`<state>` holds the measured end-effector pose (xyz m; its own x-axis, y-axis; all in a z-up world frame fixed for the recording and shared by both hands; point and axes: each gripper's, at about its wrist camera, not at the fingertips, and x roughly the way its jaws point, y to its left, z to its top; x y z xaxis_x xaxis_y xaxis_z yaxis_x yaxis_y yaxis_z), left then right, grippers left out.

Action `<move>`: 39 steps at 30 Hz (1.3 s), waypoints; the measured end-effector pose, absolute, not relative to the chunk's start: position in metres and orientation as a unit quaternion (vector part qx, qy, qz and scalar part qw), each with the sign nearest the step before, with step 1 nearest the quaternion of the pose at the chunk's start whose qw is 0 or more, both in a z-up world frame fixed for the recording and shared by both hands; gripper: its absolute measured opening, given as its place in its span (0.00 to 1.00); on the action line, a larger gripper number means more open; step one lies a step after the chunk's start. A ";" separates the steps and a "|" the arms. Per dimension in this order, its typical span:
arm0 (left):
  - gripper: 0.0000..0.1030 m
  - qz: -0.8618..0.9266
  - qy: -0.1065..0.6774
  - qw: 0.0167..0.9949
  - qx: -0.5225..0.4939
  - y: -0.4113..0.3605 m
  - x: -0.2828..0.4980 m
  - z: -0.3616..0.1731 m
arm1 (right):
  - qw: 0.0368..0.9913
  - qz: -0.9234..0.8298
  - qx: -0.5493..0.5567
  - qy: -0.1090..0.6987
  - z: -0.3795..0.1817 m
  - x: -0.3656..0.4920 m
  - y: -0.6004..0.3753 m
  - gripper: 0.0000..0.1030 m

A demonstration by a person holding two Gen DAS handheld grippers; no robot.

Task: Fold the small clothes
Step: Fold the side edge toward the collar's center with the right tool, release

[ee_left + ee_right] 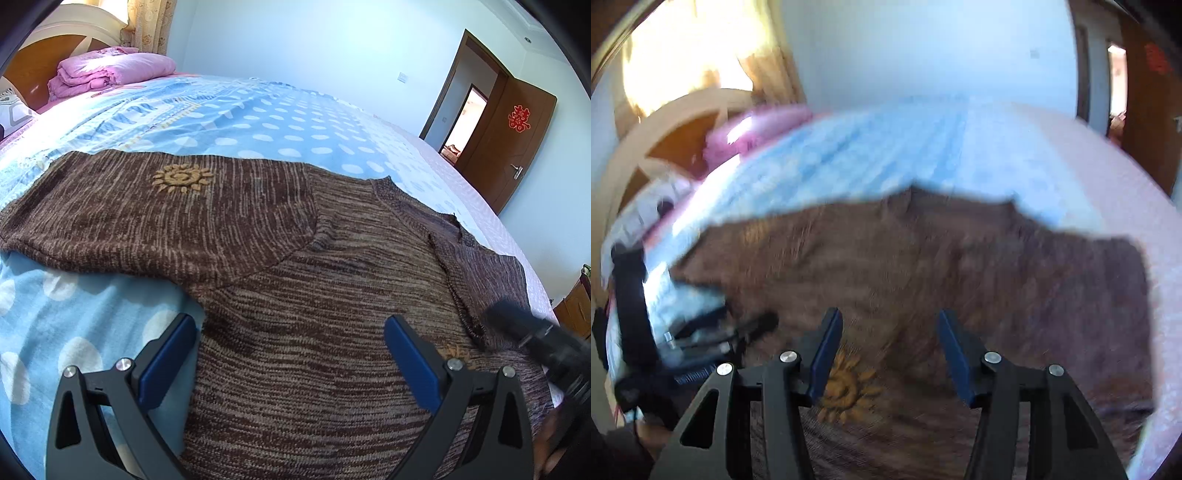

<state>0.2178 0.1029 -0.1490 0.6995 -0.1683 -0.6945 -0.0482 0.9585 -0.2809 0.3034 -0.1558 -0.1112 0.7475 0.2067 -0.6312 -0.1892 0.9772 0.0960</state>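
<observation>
Two grippers, left [290, 332] and right [886, 328], both spread open, empty | ribbed brown knit sweater [295, 295] flat | dotted blue fleece blanket [258, 118]

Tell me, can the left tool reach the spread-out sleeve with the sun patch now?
Probably yes. The left tool is open over the sweater, and the sleeve lies flat ahead with nothing on it.
</observation>
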 end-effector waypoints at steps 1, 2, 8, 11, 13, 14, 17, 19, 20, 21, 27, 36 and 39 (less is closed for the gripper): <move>1.00 -0.033 0.386 0.911 -0.140 0.103 0.218 -0.149 | 0.940 0.081 0.029 0.331 -0.103 0.307 -0.176 0.53; 1.00 -0.033 0.386 0.911 -0.140 0.103 0.218 -0.149 | 0.941 0.056 0.060 0.328 -0.096 0.314 -0.206 0.53; 1.00 -0.033 0.386 0.911 -0.140 0.103 0.218 -0.149 | 0.894 -0.017 0.247 0.374 -0.114 0.359 -0.362 0.53; 1.00 -0.033 0.386 0.911 -0.140 0.103 0.218 -0.149 | 0.851 0.017 0.324 0.414 -0.140 0.379 -0.396 0.53; 1.00 -0.032 0.386 0.911 -0.139 0.103 0.218 -0.149 | 0.820 0.049 0.367 0.436 -0.158 0.394 -0.401 0.53; 1.00 -0.032 0.386 0.911 -0.138 0.103 0.218 -0.149 | 0.802 0.068 0.389 0.448 -0.168 0.402 -0.401 0.53; 1.00 -0.031 0.388 0.911 -0.136 0.102 0.219 -0.149 | 0.797 0.082 0.404 0.440 -0.171 0.411 -0.398 0.33; 1.00 -0.030 0.388 0.911 -0.134 0.102 0.220 -0.149 | 0.806 0.090 0.382 0.444 -0.168 0.415 -0.390 0.07; 1.00 -0.029 0.388 0.911 -0.134 0.102 0.220 -0.149 | 0.823 0.091 0.346 0.441 -0.161 0.414 -0.381 0.07; 1.00 -0.029 0.388 0.911 -0.134 0.101 0.220 -0.149 | 0.839 0.097 0.314 0.434 -0.154 0.413 -0.371 0.07; 1.00 -0.029 0.388 0.911 -0.134 0.101 0.220 -0.149 | 0.936 0.080 0.102 0.327 -0.112 0.386 -0.327 0.07; 1.00 -0.030 0.387 0.912 -0.134 0.102 0.220 -0.150 | 0.924 -0.047 -0.001 0.379 -0.136 0.417 -0.330 0.26; 1.00 -0.030 0.387 0.912 -0.134 0.102 0.221 -0.150 | 0.940 -0.044 0.063 0.333 -0.106 0.389 -0.346 0.29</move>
<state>0.2206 0.1024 -0.1499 0.6985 -0.1591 -0.6977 -0.0486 0.9622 -0.2680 0.3886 -0.3457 -0.1063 0.7743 -0.0399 -0.6315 0.1240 0.9882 0.0897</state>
